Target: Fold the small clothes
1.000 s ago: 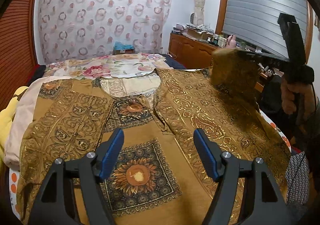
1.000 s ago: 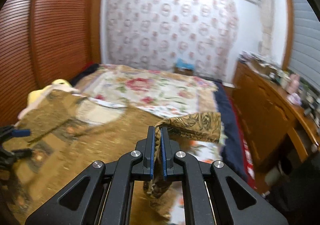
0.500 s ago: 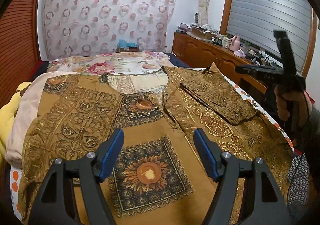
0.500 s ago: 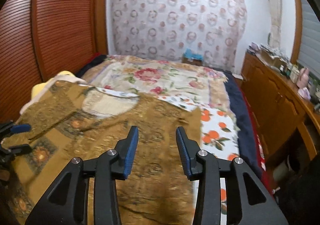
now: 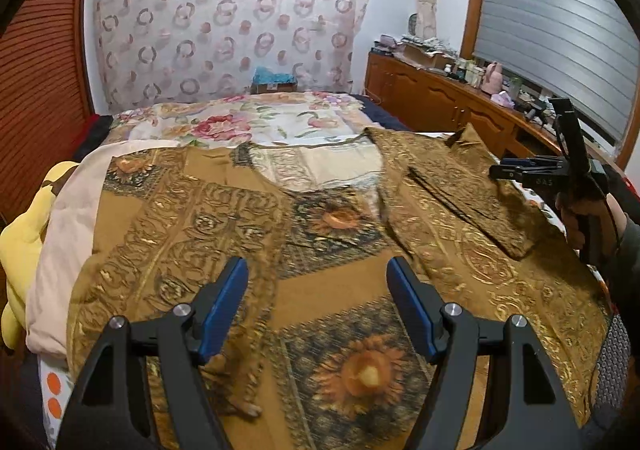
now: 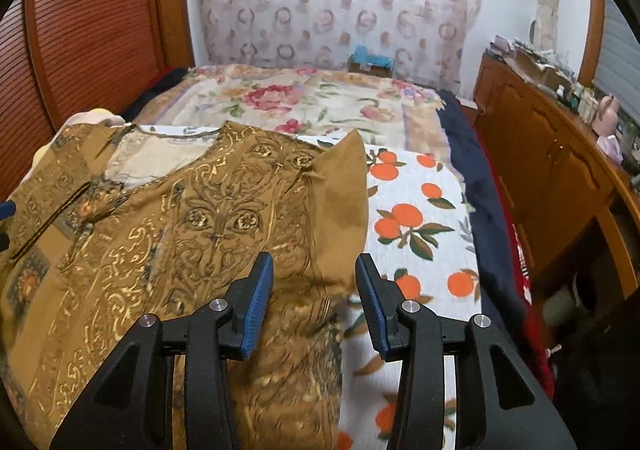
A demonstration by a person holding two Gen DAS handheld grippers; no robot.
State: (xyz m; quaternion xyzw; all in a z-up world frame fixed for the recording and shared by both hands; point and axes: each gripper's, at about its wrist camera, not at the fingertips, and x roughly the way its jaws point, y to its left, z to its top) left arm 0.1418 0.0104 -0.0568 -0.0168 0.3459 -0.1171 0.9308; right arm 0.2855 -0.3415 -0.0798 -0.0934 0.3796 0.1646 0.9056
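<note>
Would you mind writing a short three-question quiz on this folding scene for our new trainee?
1. True or false: the right sleeve of the brown patterned top lies folded across its front.
2. Which print shows on the sheet beside the top's right edge? A) blue stripes B) oranges with leaves C) plain grey
3. Fill in: neither the left gripper nor the right gripper holds any ____.

Key: 1 true. 2 B. 3 cloth; the left gripper's jaws stand apart over the top, and the right gripper's jaws are opening with nothing pinched between them.
</note>
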